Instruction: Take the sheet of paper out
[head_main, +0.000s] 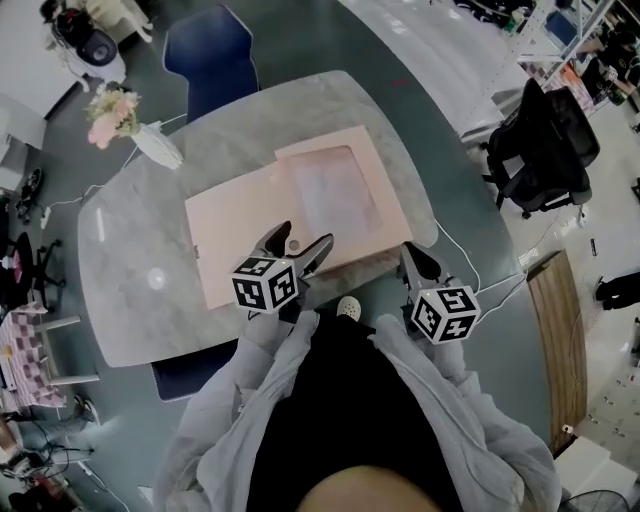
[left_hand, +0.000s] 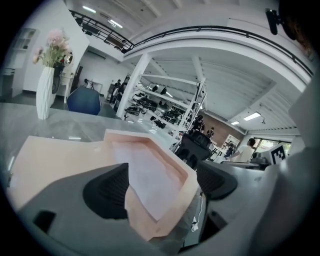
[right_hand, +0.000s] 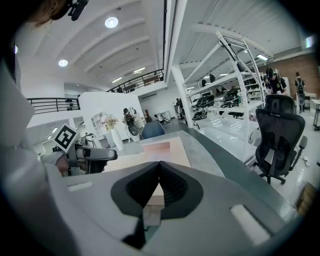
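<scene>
Your left gripper (left_hand: 160, 185): jaws spread over the near corner of the open box (head_main: 375, 180), probably lined up to pinch the paper (head_main: 335, 190) lying inside. Your right gripper (right_hand: 159, 172): jaws pressed together with nothing between them, by the box's right corner, probably to steady it.

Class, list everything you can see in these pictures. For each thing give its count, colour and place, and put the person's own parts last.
table: one, grey marble, centre of the floor
folder: one, pink, lying open on the table
sheet of paper: one, pale, inside the folder's framed right half
vase: one, white, far left of the table
flowers: one bunch, pink, in the vase
blue chairs: two, one beyond the table, one under its near left edge
office chair: one, black, right of the table
cable: one, white, running off the table's right side
left gripper: one, grey, jaws apart over the folder's near edge
right gripper: one, grey, apparently shut on the folder's near right corner
sleeves: two, grey, bottom of the head view
</scene>
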